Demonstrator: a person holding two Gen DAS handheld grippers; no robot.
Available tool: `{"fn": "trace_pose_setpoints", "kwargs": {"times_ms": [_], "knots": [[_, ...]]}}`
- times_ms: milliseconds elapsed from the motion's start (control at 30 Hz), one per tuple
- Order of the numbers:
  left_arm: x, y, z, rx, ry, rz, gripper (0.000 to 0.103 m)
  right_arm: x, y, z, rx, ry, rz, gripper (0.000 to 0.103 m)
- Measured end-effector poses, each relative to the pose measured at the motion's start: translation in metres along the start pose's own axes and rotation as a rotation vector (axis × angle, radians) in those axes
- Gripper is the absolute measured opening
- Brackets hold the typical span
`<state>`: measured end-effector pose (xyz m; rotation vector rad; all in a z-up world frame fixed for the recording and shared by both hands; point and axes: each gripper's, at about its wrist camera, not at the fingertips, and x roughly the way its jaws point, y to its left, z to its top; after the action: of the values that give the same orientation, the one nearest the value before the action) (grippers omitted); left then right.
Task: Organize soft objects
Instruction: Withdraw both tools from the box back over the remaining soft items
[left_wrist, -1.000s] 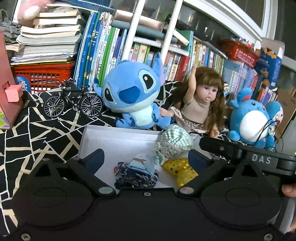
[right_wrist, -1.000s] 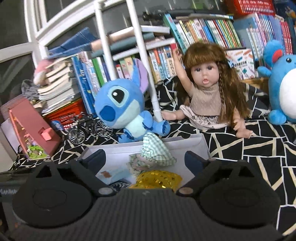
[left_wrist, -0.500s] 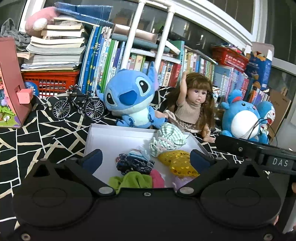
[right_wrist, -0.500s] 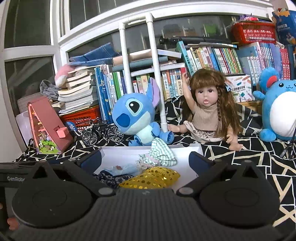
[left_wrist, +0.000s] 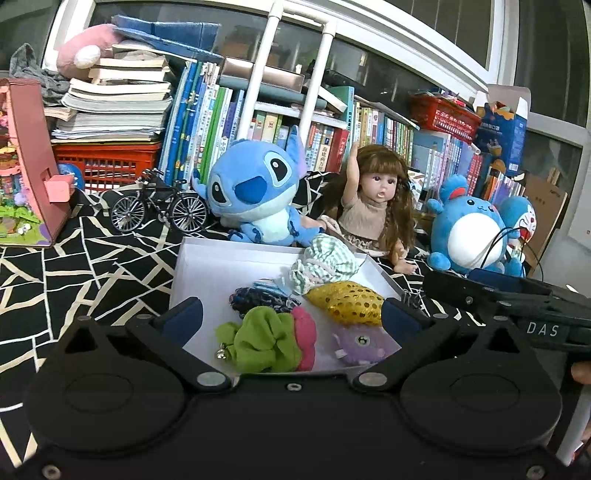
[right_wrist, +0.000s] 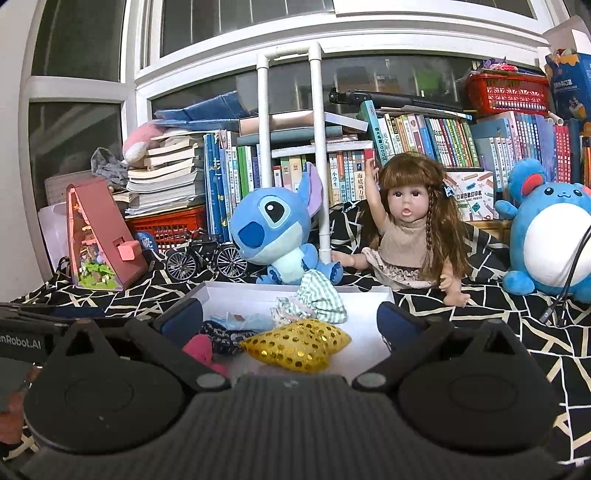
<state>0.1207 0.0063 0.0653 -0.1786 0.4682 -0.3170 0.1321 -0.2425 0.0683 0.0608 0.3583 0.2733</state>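
Black cloth with a pale geometric pattern covers the surface, and the landmark is the white box in the middle of it. Just behind the box sit a blue plush and a long-haired doll, with a little model bicycle off to the box's left and a round blue plush to its right; book rows fill the back. Nothing blocks the box from the front.

The soft stuff is all inside the box: a green scrunchie and a purple plush at the near edge, a gold sequin pillow mid-right, a dark patterned piece and a green checked cloth leaning on the far wall.

Both grippers point slightly down at the box. The left gripper is spread wide and holds nothing, and so is the right gripper.

Compared to a second ago, both views have pulled back from the box, so the scrunchie and purple plush now show, and the jaws are a bit wider.
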Motion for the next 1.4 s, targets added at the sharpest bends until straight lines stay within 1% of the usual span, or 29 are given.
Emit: {"fn": "trace_pose_setpoints", "kwargs": {"times_ms": [267, 467, 700, 1067, 1400], "knots": [[-0.015, 0.0, -0.012, -0.005, -0.012, 0.003, 0.103, -0.01, 0.0, -0.014, 0.002, -0.001, -0.02, 0.103], [-0.026, -0.005, -0.024, 0.02, -0.026, 0.004, 0.103, -0.018, 0.003, -0.022, -0.018, 0.009, -0.025, 0.103], [-0.033, -0.006, -0.037, 0.017, -0.018, 0.009, 0.103, -0.026, 0.003, -0.034, -0.011, 0.031, -0.016, 0.103], [-0.042, -0.006, -0.053, 0.025, 0.0, 0.018, 0.103, -0.034, 0.004, -0.05, 0.007, 0.044, -0.028, 0.103], [-0.048, -0.003, -0.063, 0.012, 0.002, 0.035, 0.103, -0.038, 0.005, -0.059, 0.032, 0.041, -0.025, 0.103]]}}
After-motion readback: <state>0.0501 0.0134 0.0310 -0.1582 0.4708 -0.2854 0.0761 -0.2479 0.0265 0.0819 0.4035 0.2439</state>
